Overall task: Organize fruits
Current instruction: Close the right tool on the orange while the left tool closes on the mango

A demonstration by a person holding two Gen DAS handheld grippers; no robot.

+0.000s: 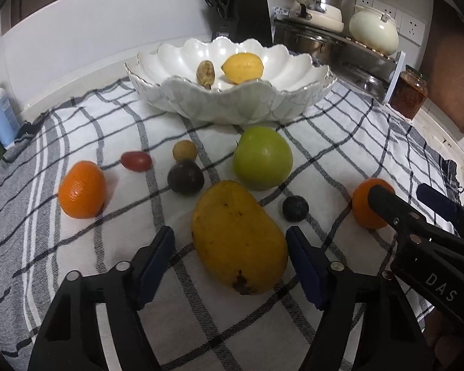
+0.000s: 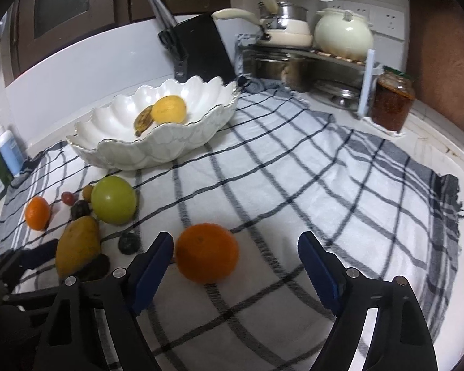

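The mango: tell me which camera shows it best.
The left wrist view: the mango lies whole and close, between the left gripper's fingers. The right wrist view shows it small at the left edge.

Kitchen counter under a checked cloth (image 2: 294, 185), white backsplash (image 1: 108, 31) behind, dark wood cabinets (image 2: 77, 0) above, wall sockets (image 1: 413, 29) at the back right. Pretty dim lighting.
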